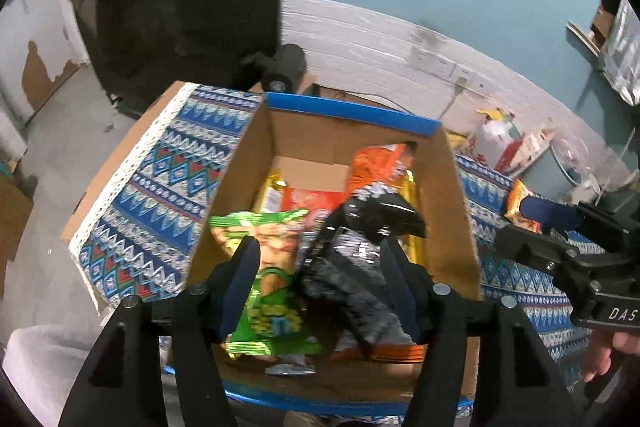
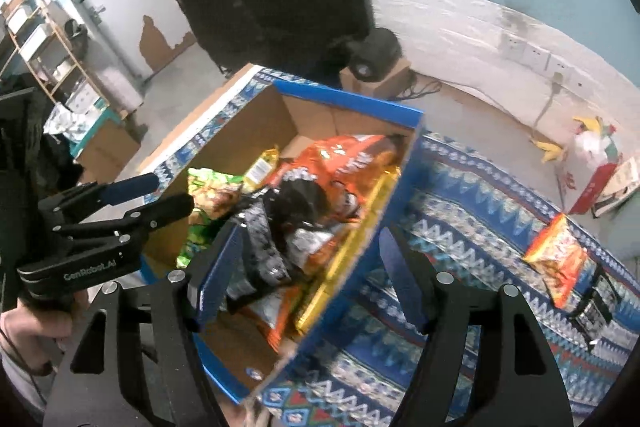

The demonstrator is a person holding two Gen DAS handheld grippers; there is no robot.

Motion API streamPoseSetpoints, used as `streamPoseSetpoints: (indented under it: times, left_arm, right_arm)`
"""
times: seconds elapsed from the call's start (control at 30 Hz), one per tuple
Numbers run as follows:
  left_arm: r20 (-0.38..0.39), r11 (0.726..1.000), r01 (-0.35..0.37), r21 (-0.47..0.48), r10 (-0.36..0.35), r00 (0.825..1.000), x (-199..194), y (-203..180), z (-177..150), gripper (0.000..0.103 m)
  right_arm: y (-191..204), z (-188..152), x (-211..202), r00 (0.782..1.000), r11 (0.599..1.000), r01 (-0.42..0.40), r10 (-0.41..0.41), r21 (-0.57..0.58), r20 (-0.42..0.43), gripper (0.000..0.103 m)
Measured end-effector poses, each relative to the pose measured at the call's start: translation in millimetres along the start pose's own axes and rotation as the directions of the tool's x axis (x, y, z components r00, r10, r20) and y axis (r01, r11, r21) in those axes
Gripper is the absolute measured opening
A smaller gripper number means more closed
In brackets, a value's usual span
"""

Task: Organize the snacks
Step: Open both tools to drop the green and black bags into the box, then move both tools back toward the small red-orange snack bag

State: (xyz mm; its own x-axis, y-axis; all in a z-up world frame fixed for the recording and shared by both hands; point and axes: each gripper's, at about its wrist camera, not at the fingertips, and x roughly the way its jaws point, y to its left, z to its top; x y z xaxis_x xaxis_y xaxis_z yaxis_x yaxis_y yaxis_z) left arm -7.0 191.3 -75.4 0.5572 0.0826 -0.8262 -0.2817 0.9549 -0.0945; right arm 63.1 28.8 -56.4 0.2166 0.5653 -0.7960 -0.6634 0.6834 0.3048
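Note:
A cardboard box with a blue rim (image 1: 448,195) (image 2: 352,107) stands on the patterned cloth and holds several snack bags. A black and silver bag (image 1: 360,251) (image 2: 272,239) lies on top, beside a green bag (image 1: 264,267) (image 2: 208,195), over an orange bag (image 1: 376,163) (image 2: 340,163). My left gripper (image 1: 320,287) is open above the box, its fingers on either side of the green and black bags, touching neither. My right gripper (image 2: 312,267) is open over the box's right wall. It shows from the side in the left wrist view (image 1: 552,223).
An orange snack bag (image 2: 556,259) and a dark packet (image 2: 596,307) lie on the patterned cloth (image 2: 460,195) right of the box. A black speaker (image 1: 284,67) stands behind the box. A red and white bag (image 2: 592,167) sits on the floor at the far right.

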Motion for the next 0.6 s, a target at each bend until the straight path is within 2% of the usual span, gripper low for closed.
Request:
streamPoseSetpoints:
  times: [0.3,0.6]
  left_arm:
    - [0.006,0.995,0.037,0.091,-0.038,0.999,-4.2,-50.7,0.8,0.065]
    - [-0.01,0.983,0.046,0.18,-0.045,0.999,0.4,-98.4,-0.9,0.066]
  right_arm:
    - [-37.6,-21.2,-29.7,0.998,0.998,0.055,-0.056,0.036,0.018,0.072]
    - [-74.5,-38.9,-60.3,0.995,0.992,0.084,-0.088,0.097,0.041,0.074]
